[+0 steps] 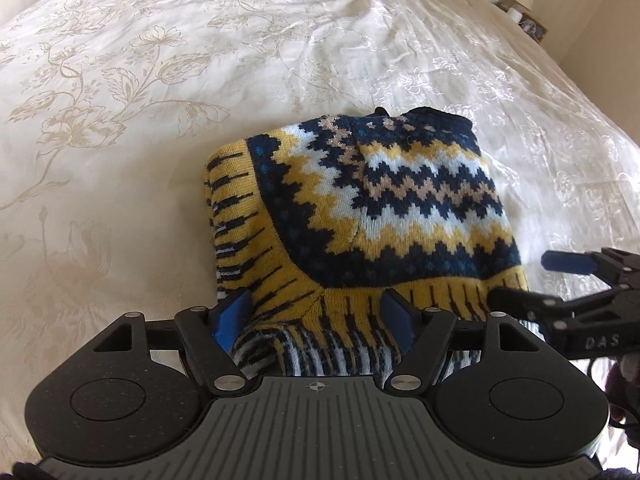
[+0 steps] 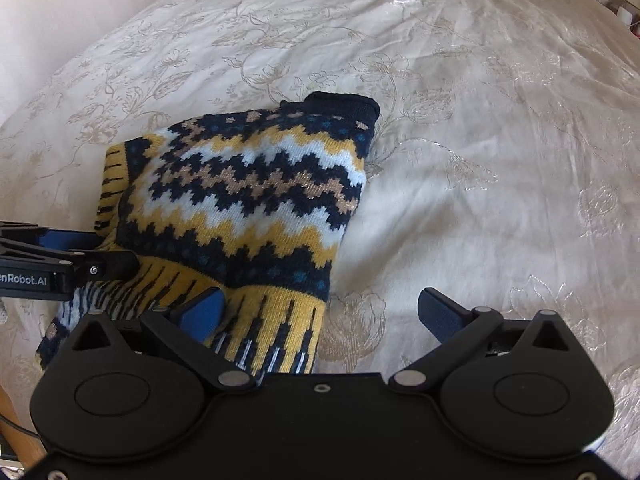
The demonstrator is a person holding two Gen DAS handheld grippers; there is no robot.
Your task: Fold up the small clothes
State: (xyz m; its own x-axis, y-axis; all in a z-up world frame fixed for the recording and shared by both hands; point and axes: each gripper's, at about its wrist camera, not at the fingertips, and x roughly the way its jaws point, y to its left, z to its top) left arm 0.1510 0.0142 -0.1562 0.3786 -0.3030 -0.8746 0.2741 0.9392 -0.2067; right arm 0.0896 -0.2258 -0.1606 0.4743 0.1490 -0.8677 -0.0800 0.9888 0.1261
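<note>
The sweater point(image 1: 360, 208) was a soft, thick knit, light and floppy, so I judged it would sag if you lifted it by one corner; better to take it at the striped hem with both claws. It showed zigzag bands of navy, yellow, white and tan, already folded into a bundle, and it lay on the cream flowered bedspread point(image 1: 160, 80). Your left claw point(image 1: 316, 316) stood open with the hem between its fingers. Your right claw point(image 2: 320, 312) was also open, one finger against the hem.
</note>
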